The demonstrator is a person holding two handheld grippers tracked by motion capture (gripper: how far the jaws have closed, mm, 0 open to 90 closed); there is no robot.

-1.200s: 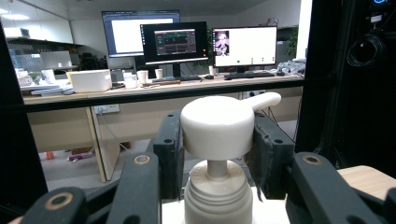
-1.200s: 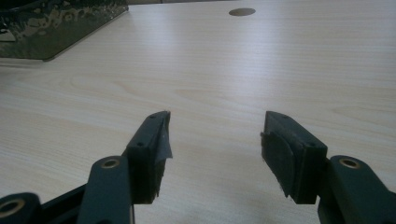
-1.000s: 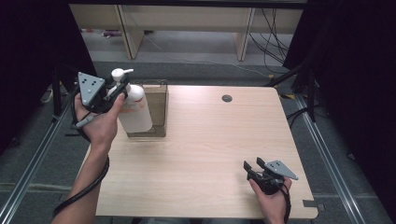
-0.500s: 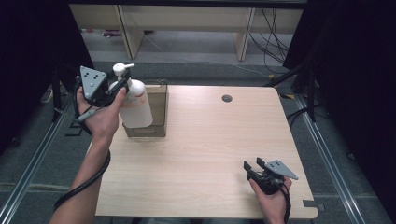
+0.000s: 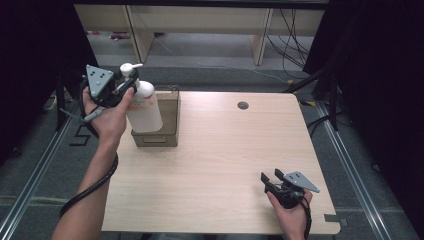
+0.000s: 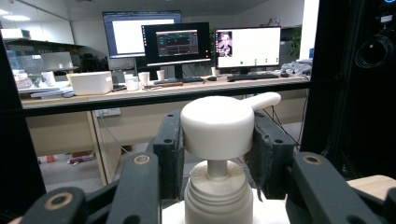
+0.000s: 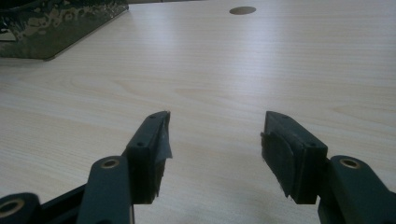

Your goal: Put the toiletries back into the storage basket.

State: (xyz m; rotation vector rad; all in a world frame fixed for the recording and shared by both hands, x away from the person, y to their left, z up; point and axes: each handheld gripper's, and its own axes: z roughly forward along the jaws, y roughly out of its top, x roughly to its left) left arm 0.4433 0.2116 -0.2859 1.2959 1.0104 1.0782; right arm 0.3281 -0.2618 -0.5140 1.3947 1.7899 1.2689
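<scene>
Your pump bottle hangs in the air over the near left corner of the basket, at about ten o'clock on the table. Its long axis runs nearly upright, tipped a little so the base leans toward four o'clock and the pump head points up and away from you. Your left gripper has it clamped at the neck: in the left gripper view the two black jaws stand on either side of the white pump head, pressing in just under it above the ribbed collar, with the spout pointing off to two o'clock.

The basket's opening lies just past and below the bottle's base, toward three o'clock from it, so the next move looks like a short shift that way, then straight down. Watch the near wall of the basket; the base seems to sit level with or slightly outside that rim, and I cannot tell how much clearance it has.

Your right gripper is well apart, resting near the front edge at five o'clock, jaws spread with nothing between them. Between the two hands the tabletop is bare wood, with a small round hole at one o'clock.
</scene>
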